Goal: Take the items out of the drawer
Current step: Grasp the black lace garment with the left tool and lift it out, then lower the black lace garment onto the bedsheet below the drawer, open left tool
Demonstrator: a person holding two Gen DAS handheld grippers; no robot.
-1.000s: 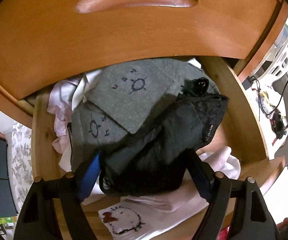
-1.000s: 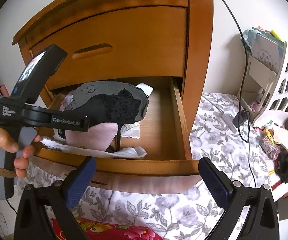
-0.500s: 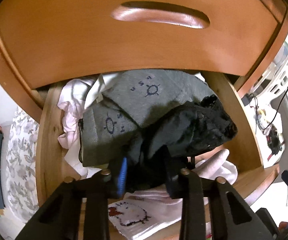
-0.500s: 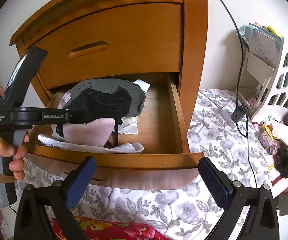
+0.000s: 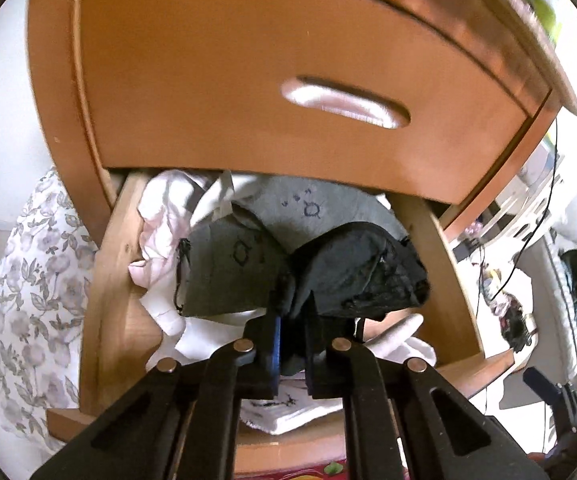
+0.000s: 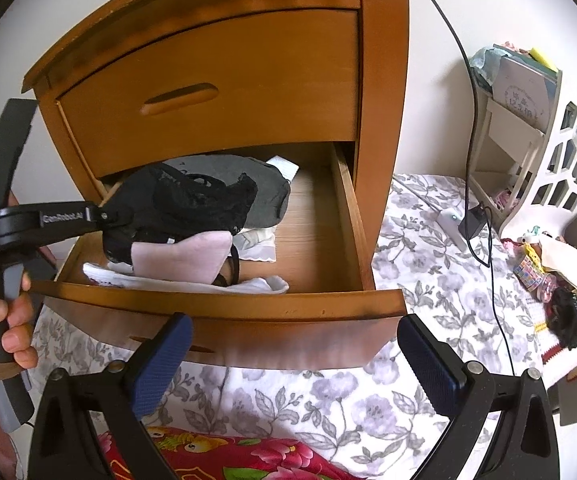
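The left claw has just been closing and now pinches the black lace garment at its near edge, above the left side of the open drawer. The garment looks light, soft and easy to snag. The right claw stands released.

The open wooden drawer holds heaped clothes at its left; its right floor lies bare.

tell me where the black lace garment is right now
The black lace garment is pinched in the left claw, over the open drawer's left half, above the grey cloth.
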